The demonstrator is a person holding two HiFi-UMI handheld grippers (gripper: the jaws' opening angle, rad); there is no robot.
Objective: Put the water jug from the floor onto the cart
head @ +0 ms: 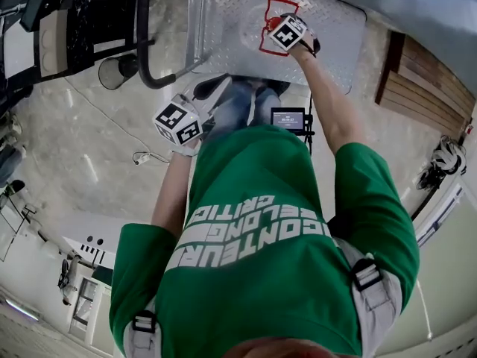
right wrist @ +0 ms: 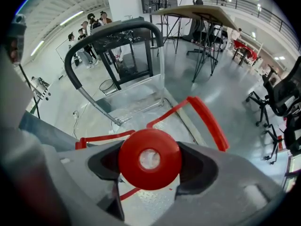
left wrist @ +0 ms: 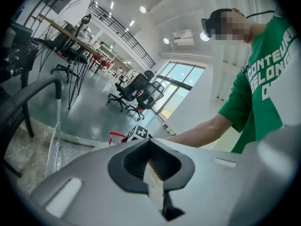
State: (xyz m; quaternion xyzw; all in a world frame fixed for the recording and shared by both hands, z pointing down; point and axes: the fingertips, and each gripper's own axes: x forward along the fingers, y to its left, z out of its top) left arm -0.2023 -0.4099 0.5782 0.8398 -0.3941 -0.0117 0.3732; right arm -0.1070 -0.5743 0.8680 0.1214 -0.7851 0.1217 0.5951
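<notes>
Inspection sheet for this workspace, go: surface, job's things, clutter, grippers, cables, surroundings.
Surface: cart deck, diamond plate, bare apart from the jug.
Job's things: jug, red cap and red handle, over the deck; cannot tell if it rests there.
Clutter: bin on the floor beside the cart.
Grippers: right gripper closed on the jug's cap; left gripper shut, empty, away from the jug.
Cables: one loose cable on the floor.
Surroundings: wooden pallet, small screen on a stand, office chairs, people far off.
</notes>
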